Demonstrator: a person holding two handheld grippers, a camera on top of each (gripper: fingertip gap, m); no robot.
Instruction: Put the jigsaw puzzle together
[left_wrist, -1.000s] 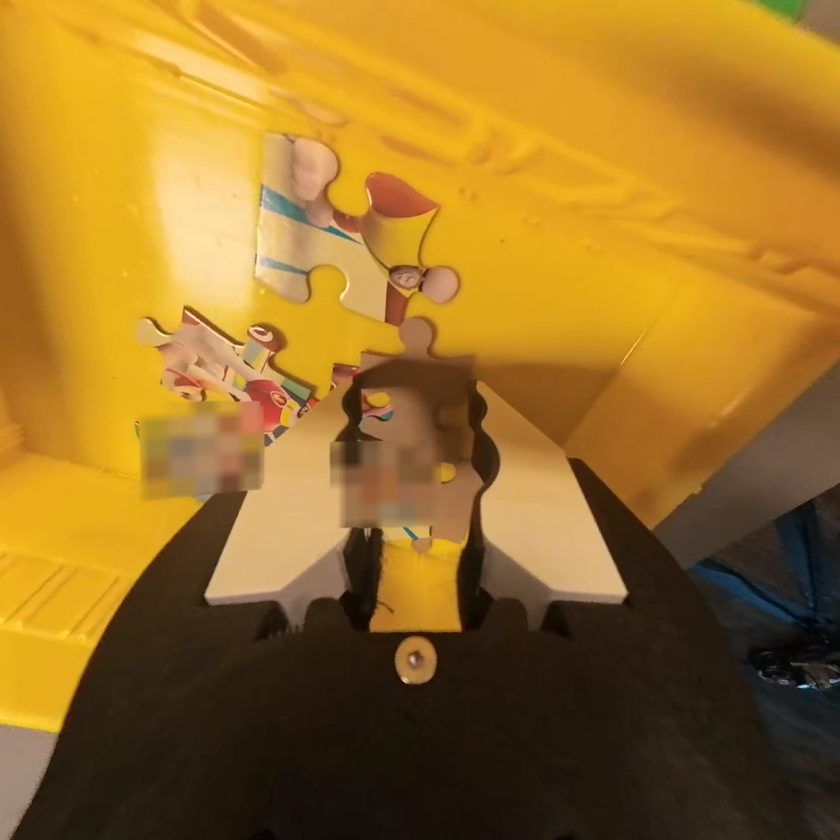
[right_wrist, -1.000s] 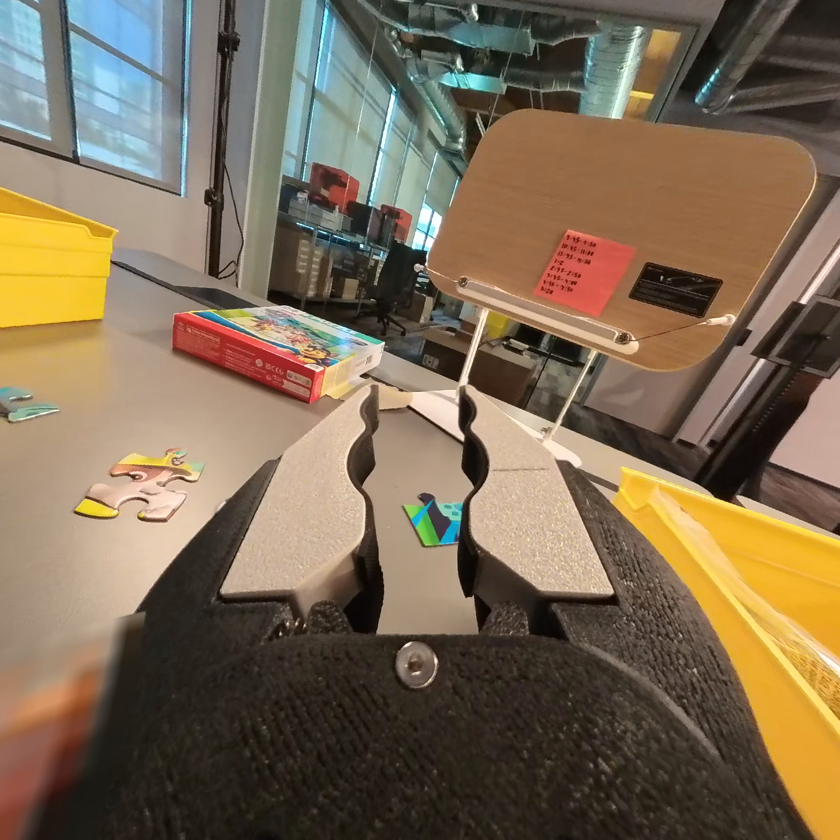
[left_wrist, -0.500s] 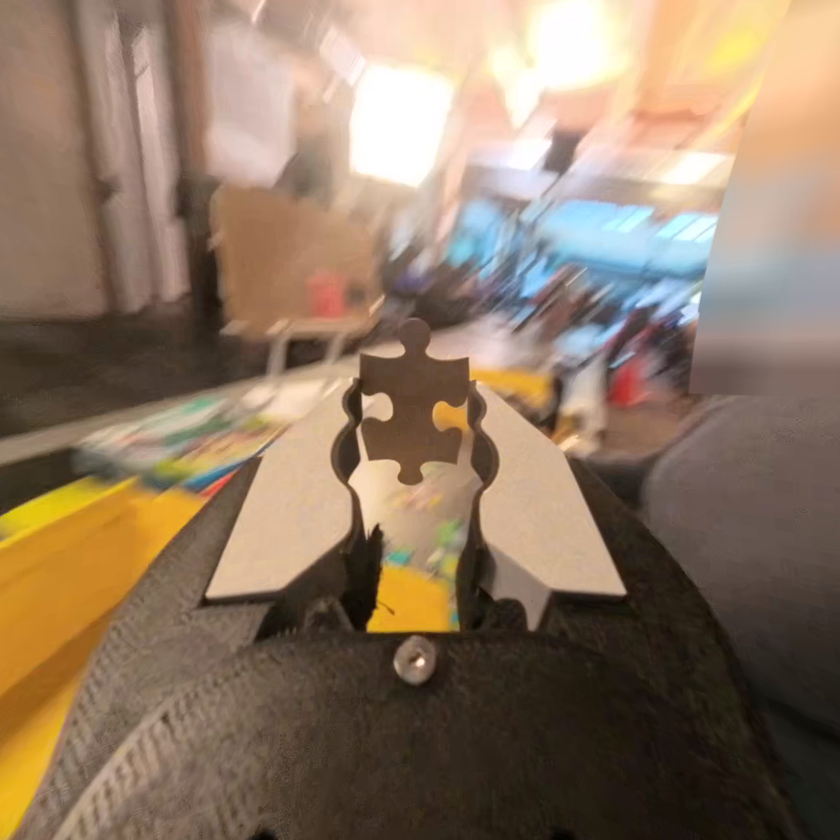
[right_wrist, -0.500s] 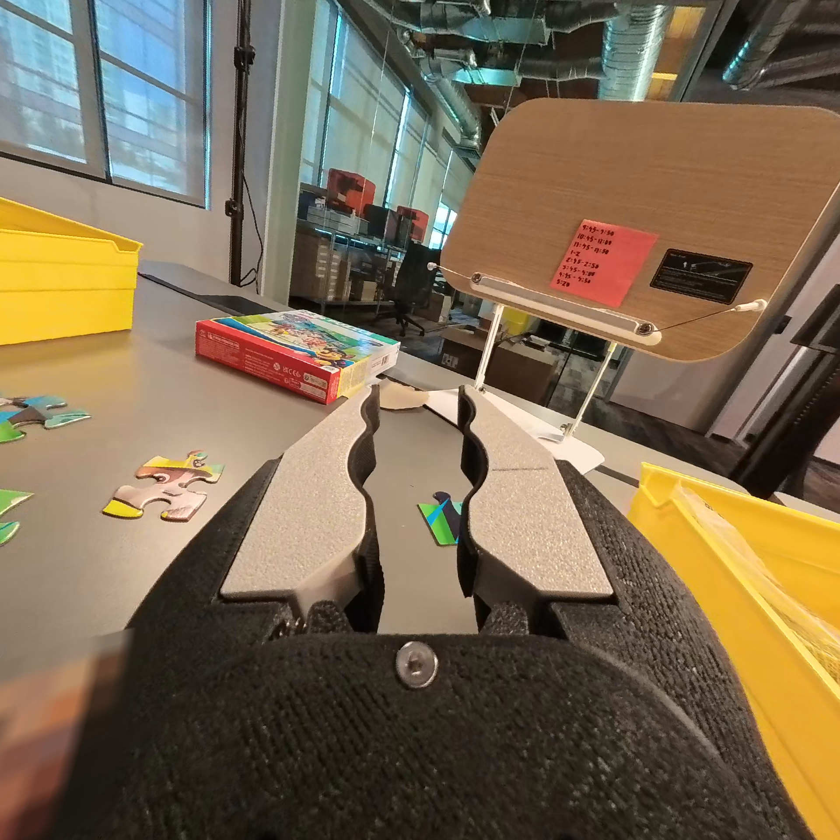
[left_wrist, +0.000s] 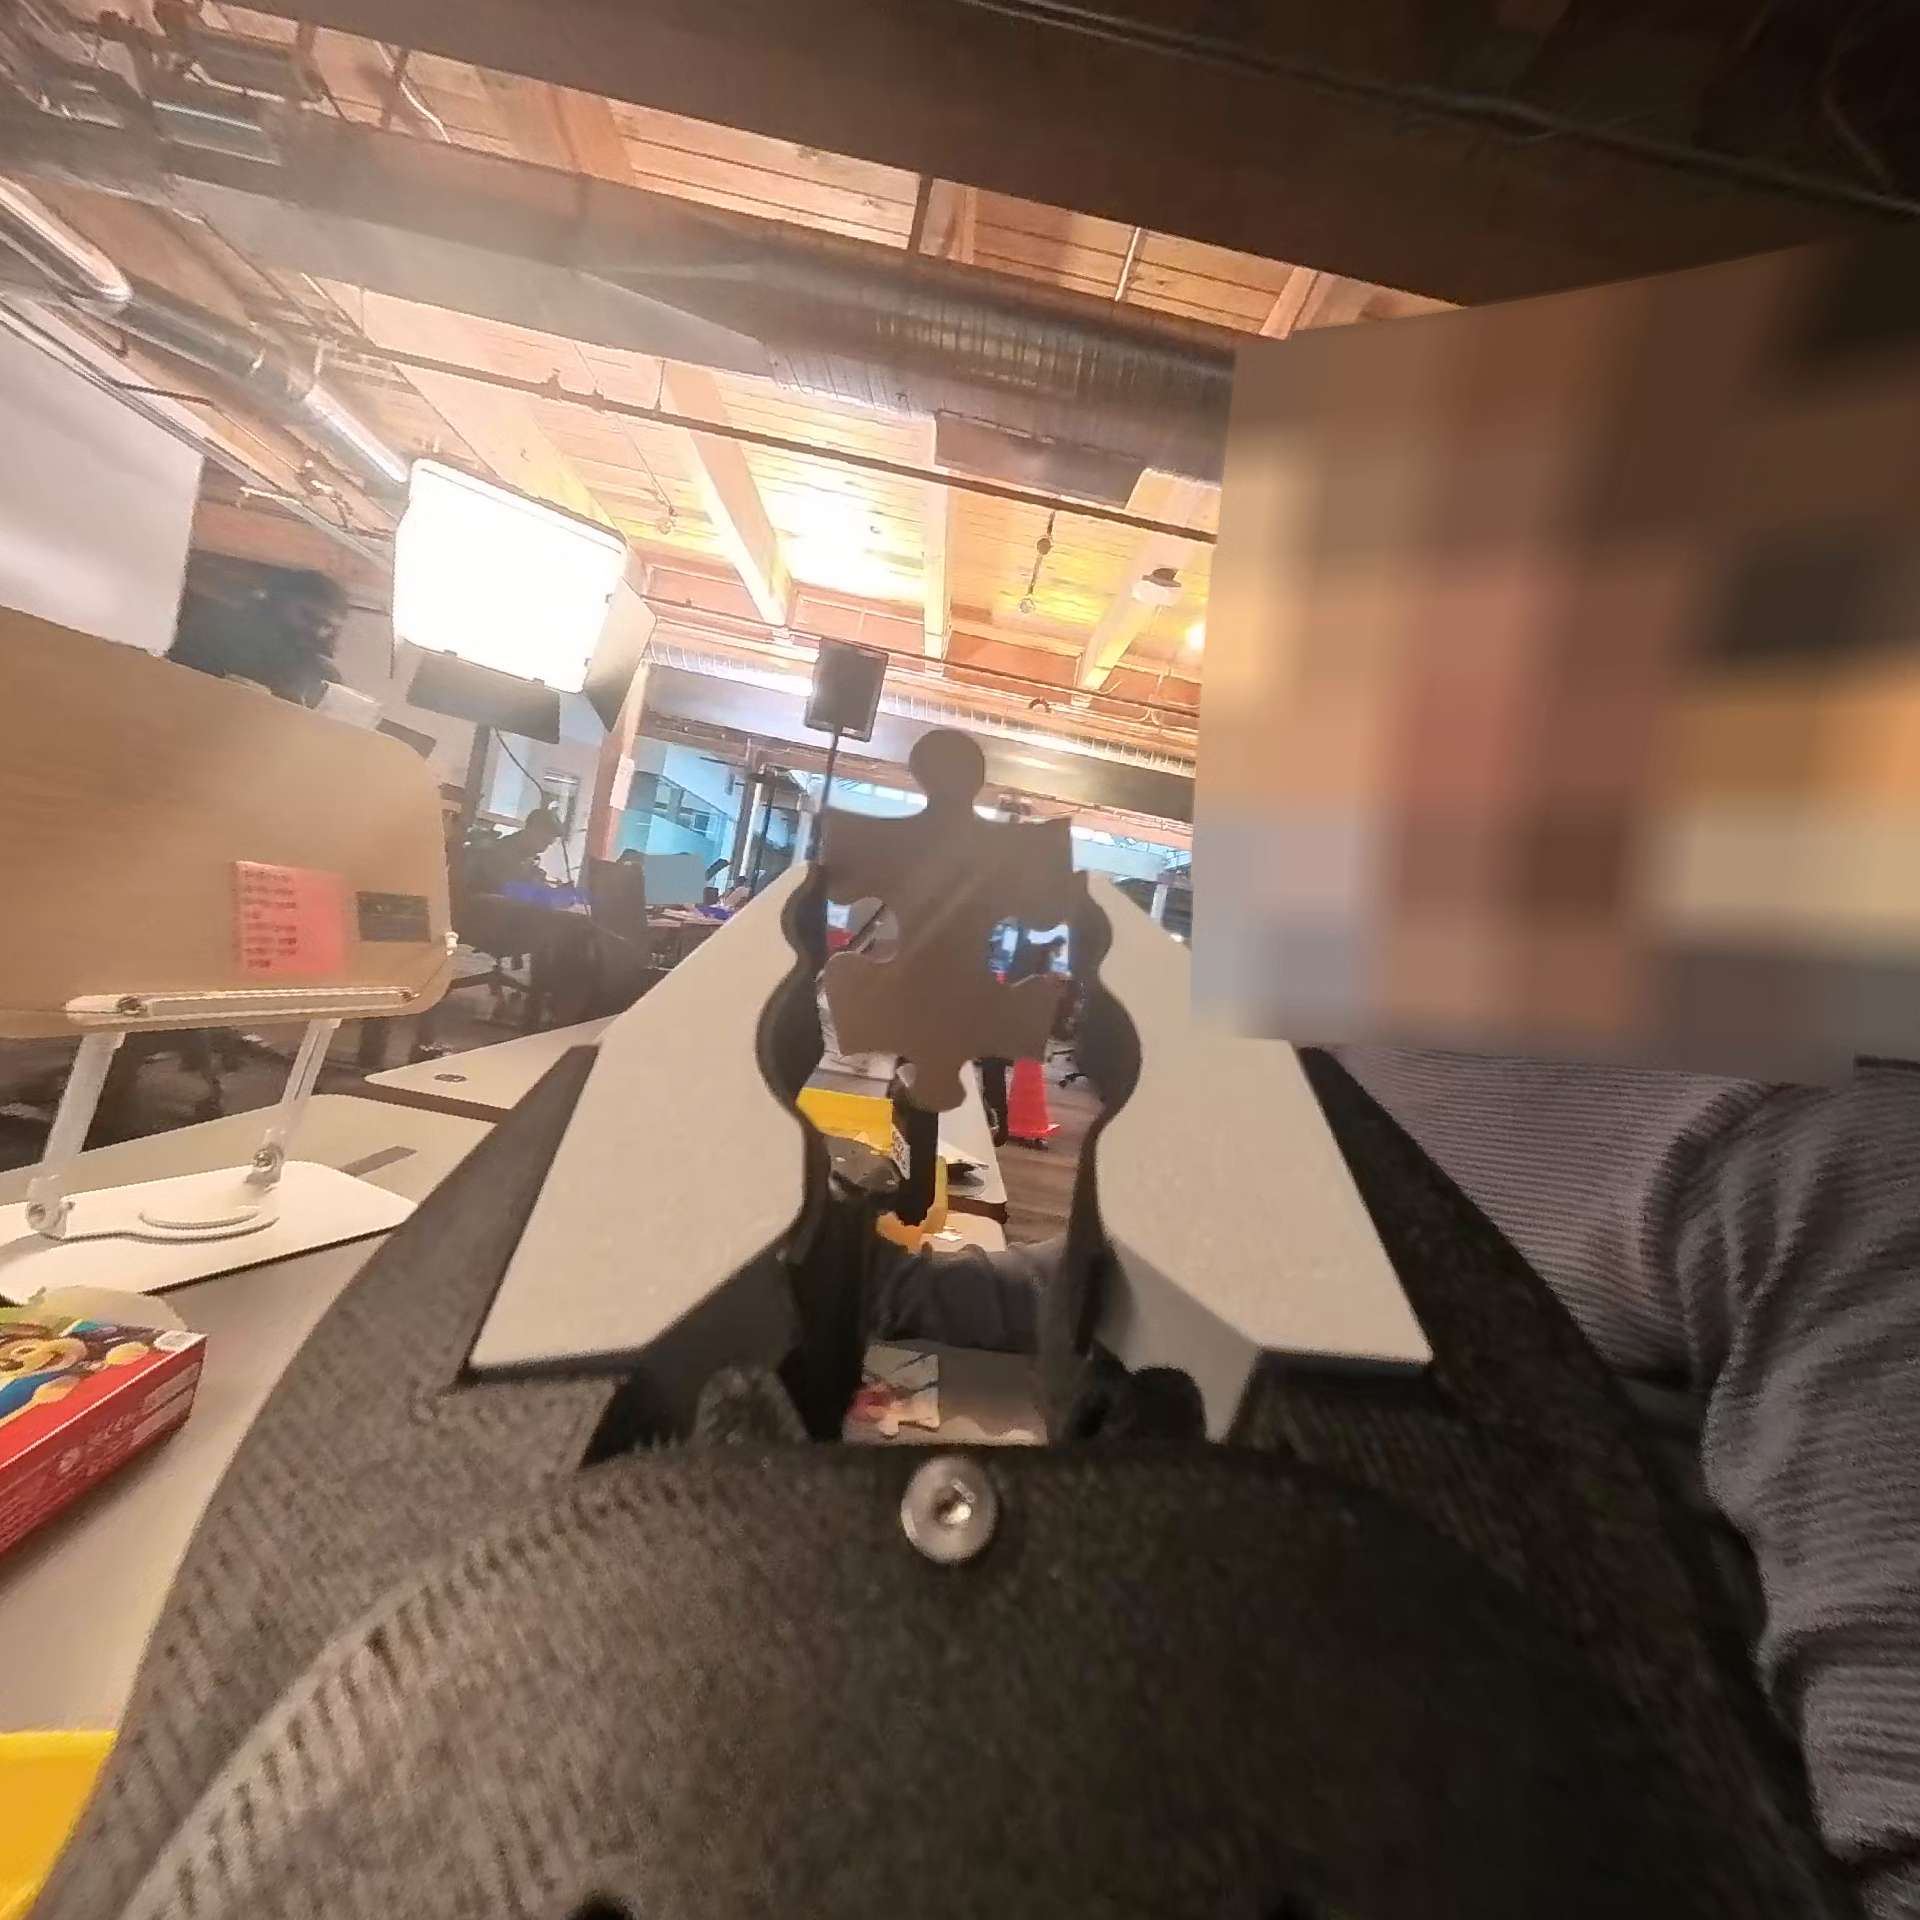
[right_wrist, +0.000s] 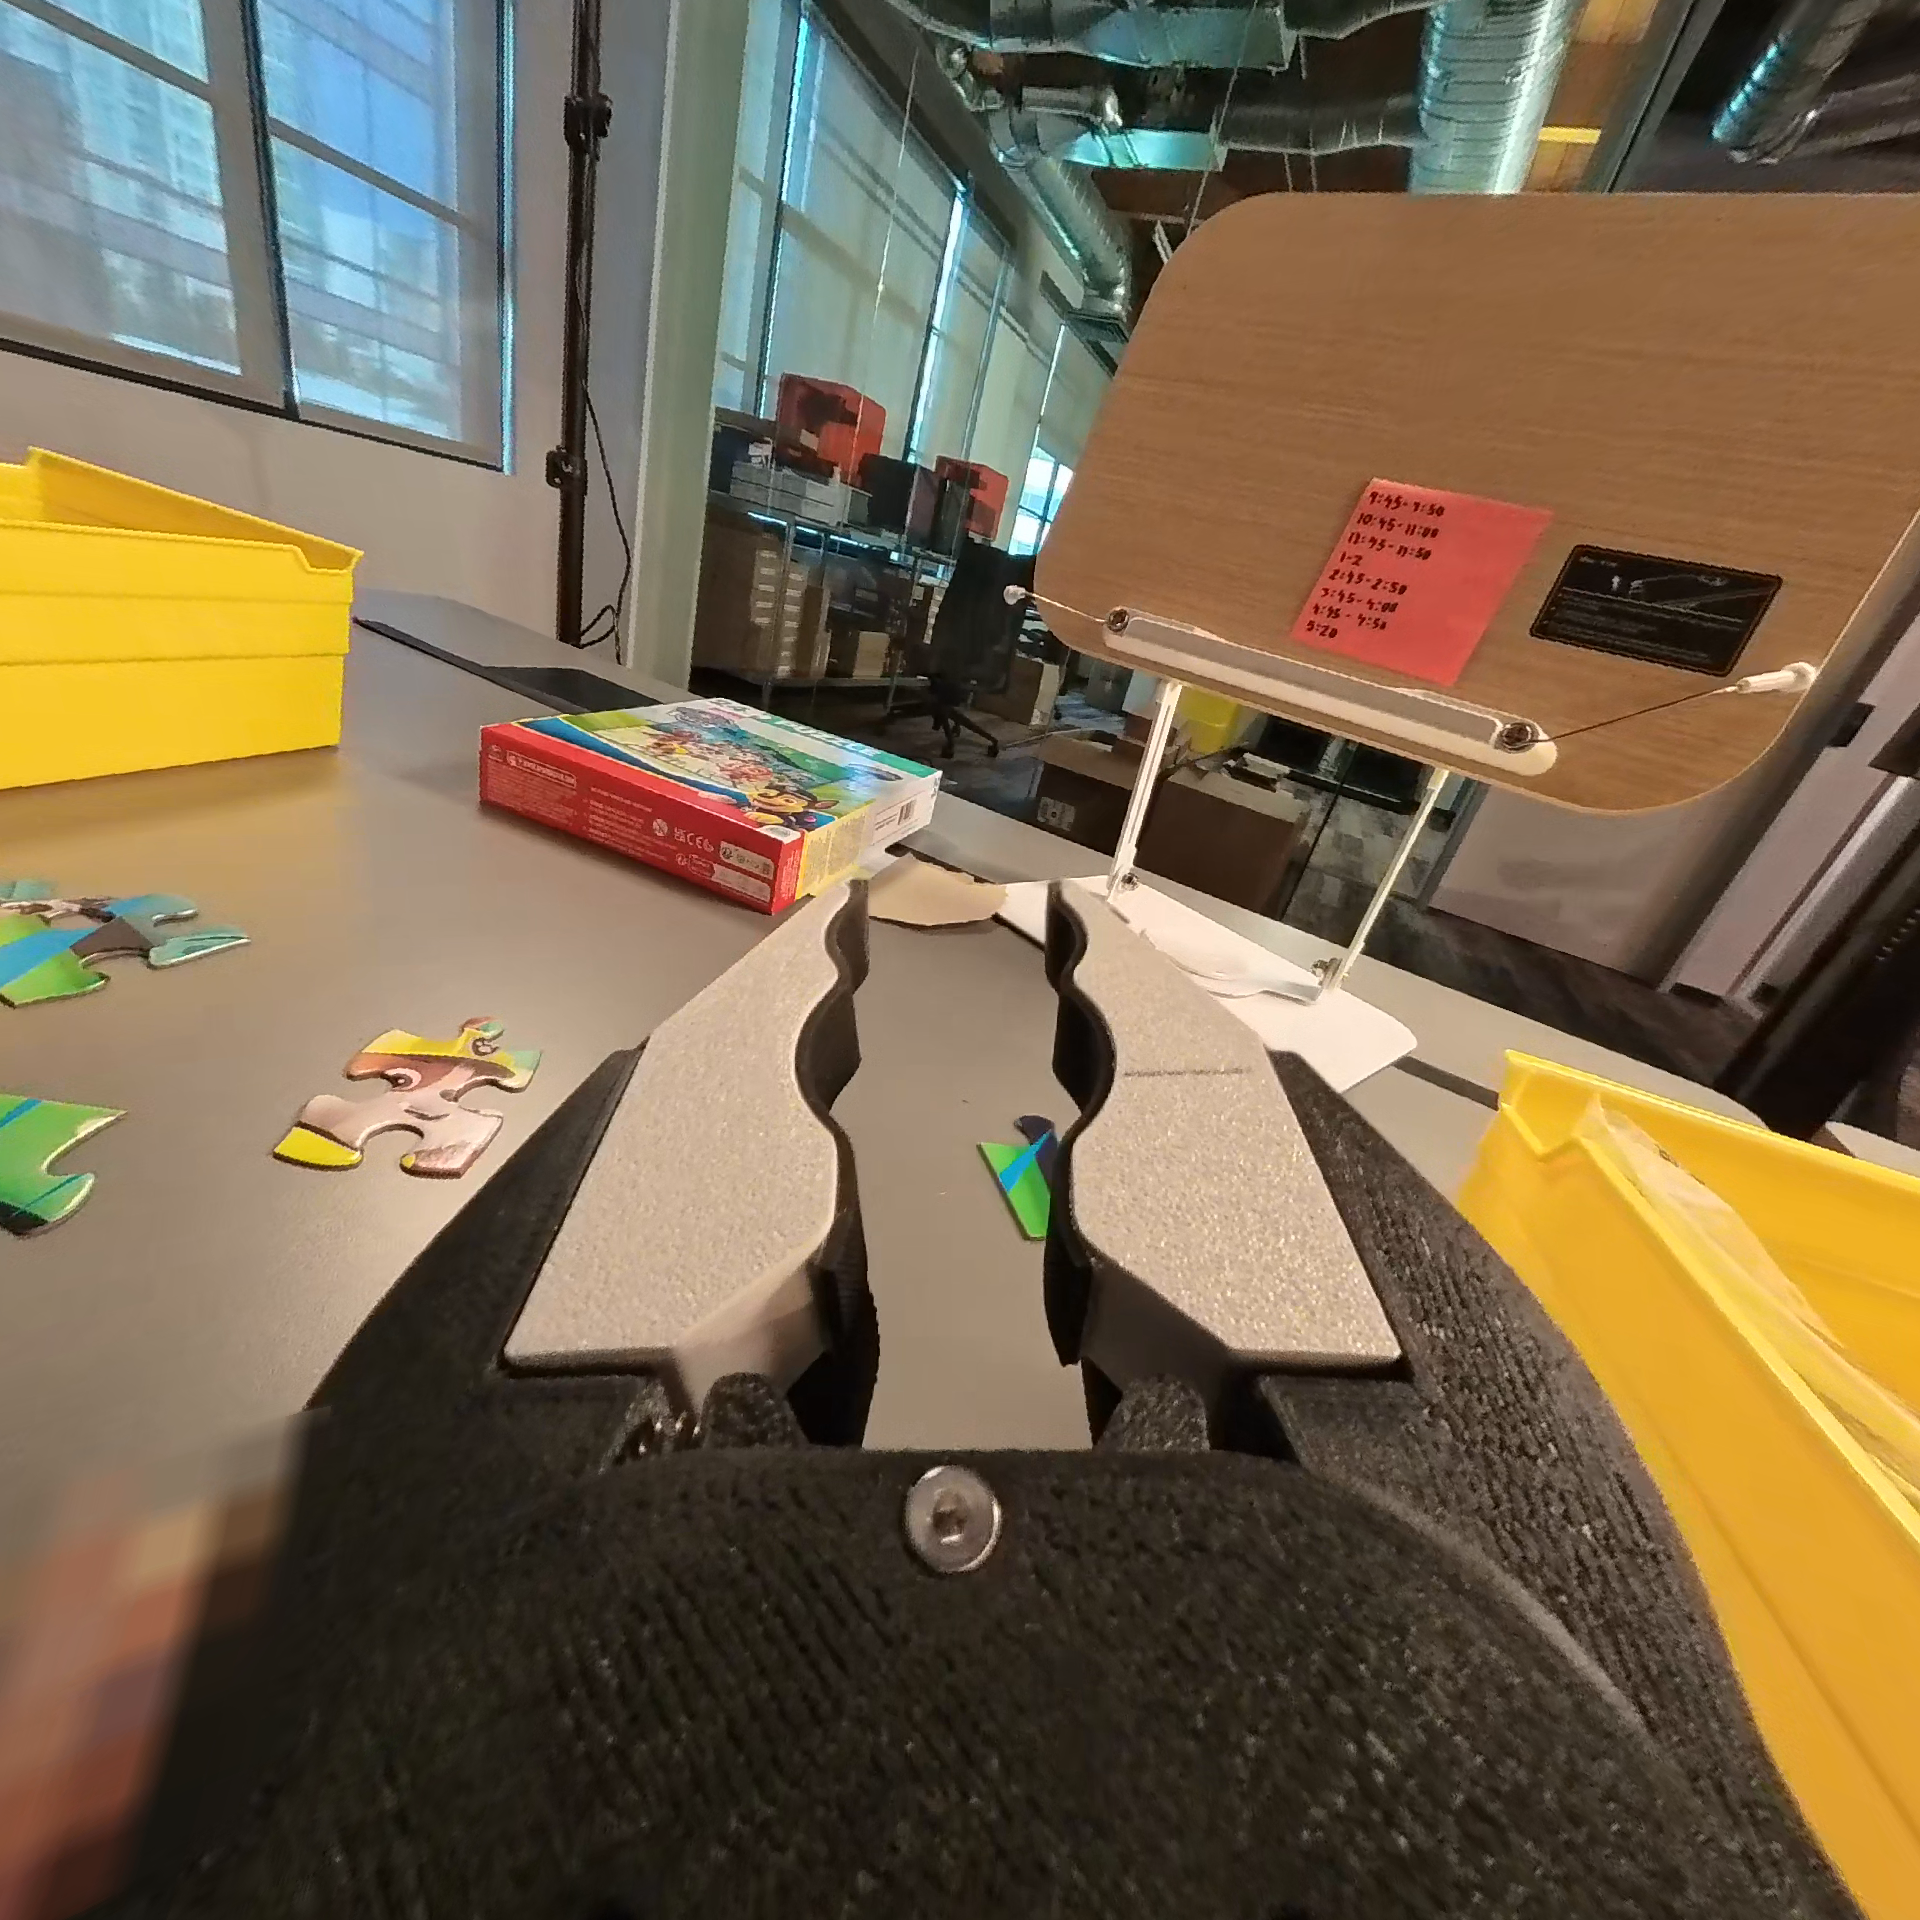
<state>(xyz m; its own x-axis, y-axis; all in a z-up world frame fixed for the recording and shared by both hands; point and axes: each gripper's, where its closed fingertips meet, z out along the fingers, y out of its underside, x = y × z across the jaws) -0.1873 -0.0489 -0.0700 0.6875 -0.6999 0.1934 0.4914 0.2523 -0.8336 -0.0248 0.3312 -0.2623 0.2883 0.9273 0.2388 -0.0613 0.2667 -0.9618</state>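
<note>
My left claw (left_wrist: 948, 914) pinches a puzzle piece (left_wrist: 940, 935) between its fingertips, both pads pressed against the piece's side edges. I see only its plain brown cardboard back: one round knob sticks up above the fingertips, another points down, and a rounded notch is cut into each side. The piece stands upright, lifted off the surface, with the room's ceiling and a bright light panel (left_wrist: 499, 582) behind it. To the left stands a wooden board (left_wrist: 208, 810) on a white stand, and the red corner of a box (left_wrist: 94, 1423) lies at the lower left. A person's grey sleeve (left_wrist: 1662, 1299) fills the right side, close beside the claw.

My right claw (right_wrist: 954, 904) is spread with nothing between the pads and hangs low over the grey surface (right_wrist: 364, 831). Just past its left fingertip lies the box (right_wrist: 707, 800), with a torn brown scrap (right_wrist: 935, 899) beside it. The board (right_wrist: 1507, 468) stands ahead on the right. A green and blue piece (right_wrist: 1018, 1174) lies partly hidden behind the right finger, a coloured piece (right_wrist: 416, 1101) lies to the left, and more pieces (right_wrist: 94, 935) sit farther left. A yellow bin (right_wrist: 1714, 1351) crowds the right side; yellow trays (right_wrist: 156, 623) are stacked at far left.
</note>
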